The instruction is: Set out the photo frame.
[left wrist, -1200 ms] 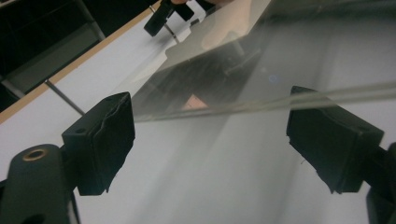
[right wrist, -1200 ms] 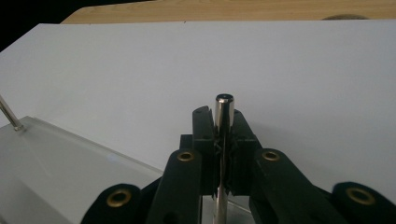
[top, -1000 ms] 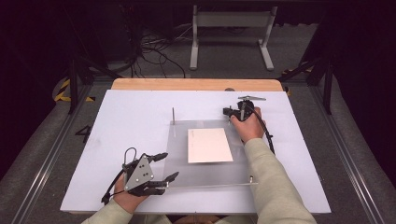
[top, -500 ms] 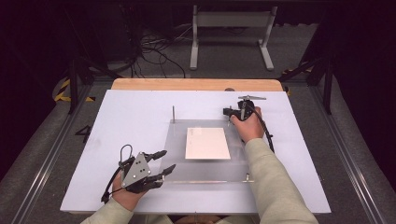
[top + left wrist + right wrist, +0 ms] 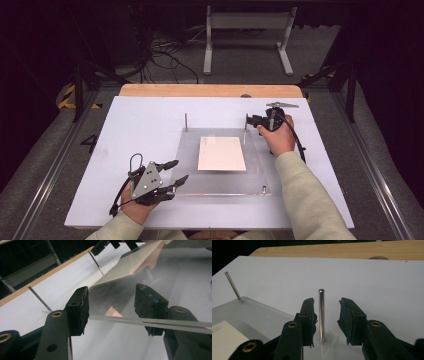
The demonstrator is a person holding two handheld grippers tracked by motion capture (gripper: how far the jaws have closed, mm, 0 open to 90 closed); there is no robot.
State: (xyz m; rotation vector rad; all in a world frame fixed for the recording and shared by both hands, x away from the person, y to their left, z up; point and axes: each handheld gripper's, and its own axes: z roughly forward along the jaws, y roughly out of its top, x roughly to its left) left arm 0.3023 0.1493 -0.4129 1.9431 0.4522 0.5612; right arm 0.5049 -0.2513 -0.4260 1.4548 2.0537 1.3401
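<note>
A: Status of the clear plate (image 5: 220,172)?

B: Flat on the table (image 5: 150,120), white card (image 5: 221,153) on top. Right gripper (image 5: 251,120) just opened, rear pin (image 5: 321,315) standing free between its jaws. Left gripper (image 5: 176,173) part-open, straddling the plate's near-left edge, pads not pressing.

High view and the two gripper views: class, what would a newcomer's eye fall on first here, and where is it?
Probably the clear plate lying mid-table with a white card on it and thin metal pins standing at its far corners. At the far right corner, the right gripper has just been opening, its fingers apart on either side of an upright pin. At the near left, the left gripper straddles the plate's edge.
</note>
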